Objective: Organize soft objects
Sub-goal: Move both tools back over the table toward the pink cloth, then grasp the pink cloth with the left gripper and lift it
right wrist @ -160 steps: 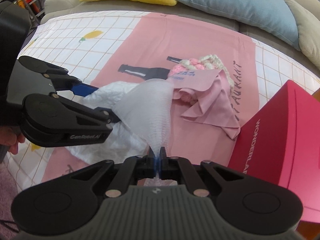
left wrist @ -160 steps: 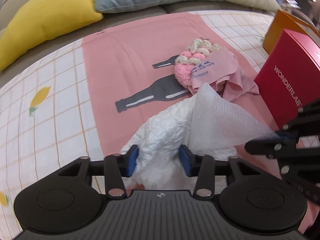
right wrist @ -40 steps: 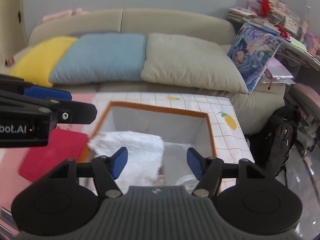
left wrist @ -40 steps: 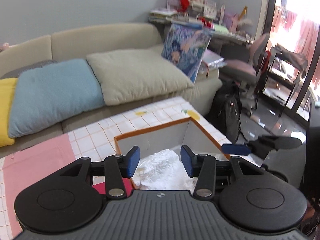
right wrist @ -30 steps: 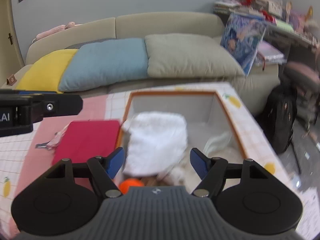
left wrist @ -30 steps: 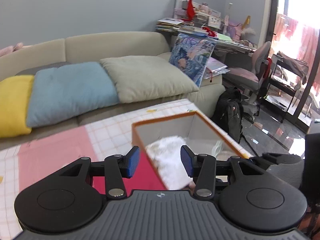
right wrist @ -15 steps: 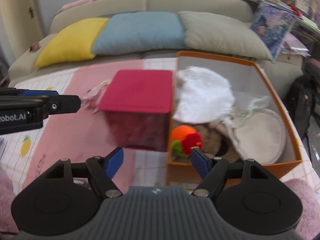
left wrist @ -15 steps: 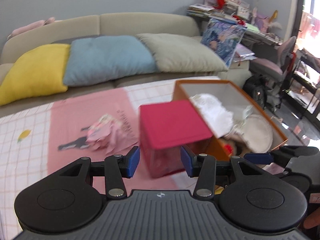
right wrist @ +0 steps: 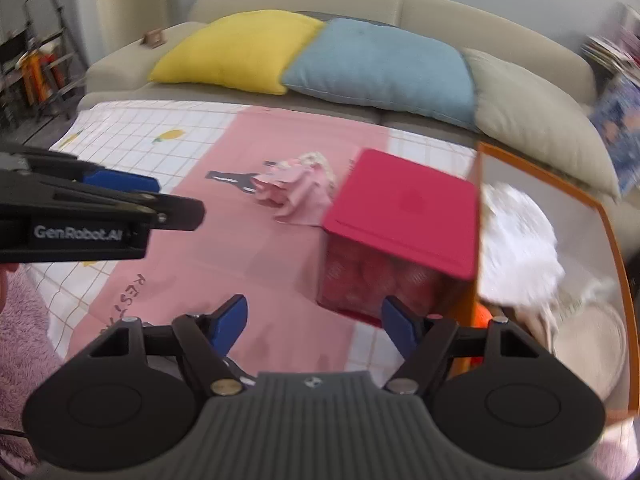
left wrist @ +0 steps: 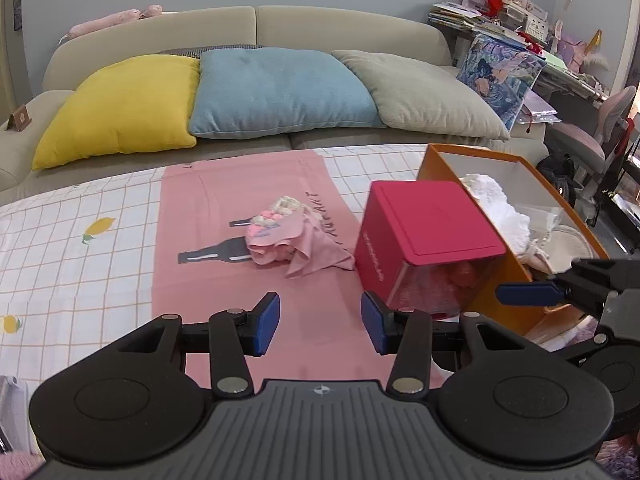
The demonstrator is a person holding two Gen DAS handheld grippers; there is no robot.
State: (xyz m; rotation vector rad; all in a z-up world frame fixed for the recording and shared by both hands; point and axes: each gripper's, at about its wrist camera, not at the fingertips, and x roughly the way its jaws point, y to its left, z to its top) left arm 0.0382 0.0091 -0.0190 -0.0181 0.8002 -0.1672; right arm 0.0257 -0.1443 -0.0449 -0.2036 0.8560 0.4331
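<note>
Ahead of my left tool and right tool, both spread apart and empty, the pink cloth bundle lies on the pink mat left of the red box, which touches the orange box holding white wrap; only the right view shows something orange inside.
</note>
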